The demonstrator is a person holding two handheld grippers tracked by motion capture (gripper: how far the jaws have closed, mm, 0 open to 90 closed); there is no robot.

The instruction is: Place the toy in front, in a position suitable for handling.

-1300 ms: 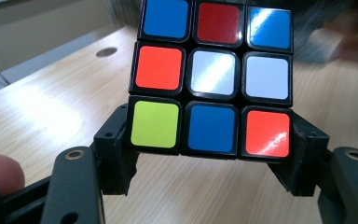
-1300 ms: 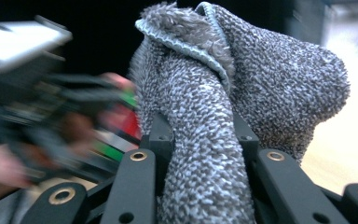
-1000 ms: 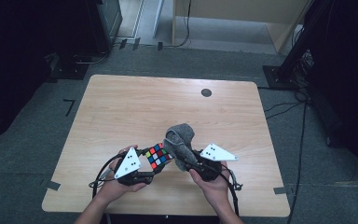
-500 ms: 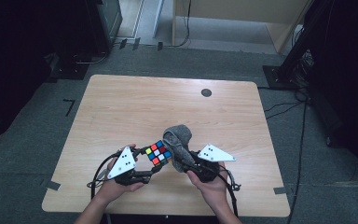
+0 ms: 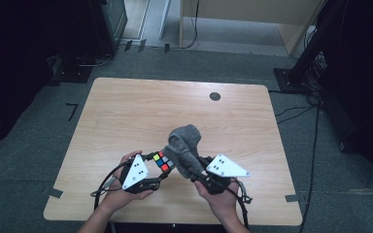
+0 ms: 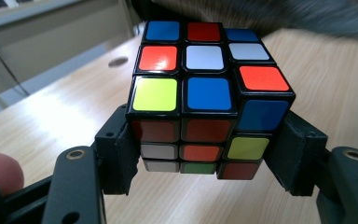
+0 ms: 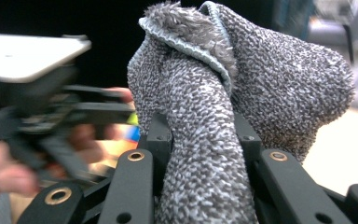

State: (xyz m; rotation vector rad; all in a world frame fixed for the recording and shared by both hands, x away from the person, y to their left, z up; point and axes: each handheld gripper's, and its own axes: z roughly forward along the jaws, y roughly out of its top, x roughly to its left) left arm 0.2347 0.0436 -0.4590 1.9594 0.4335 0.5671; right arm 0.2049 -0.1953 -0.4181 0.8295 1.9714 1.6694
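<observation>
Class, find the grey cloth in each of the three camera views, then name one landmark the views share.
High view: the grey cloth rises at lower centre, beside the cube.
Left gripper view: a blurred grey strip along the top right edge.
Right gripper view: central, pinched between the right gripper jaws.
Shared landmark: the wooden table.

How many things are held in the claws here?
2: a cube clamped in the left claw, and a grey cloth pinched in the right claw, bunched above the table.

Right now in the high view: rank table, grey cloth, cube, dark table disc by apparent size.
1. Table
2. Grey cloth
3. Cube, partly hidden by the cloth and left tongs, so its full size is unsure
4. Dark disc
</observation>
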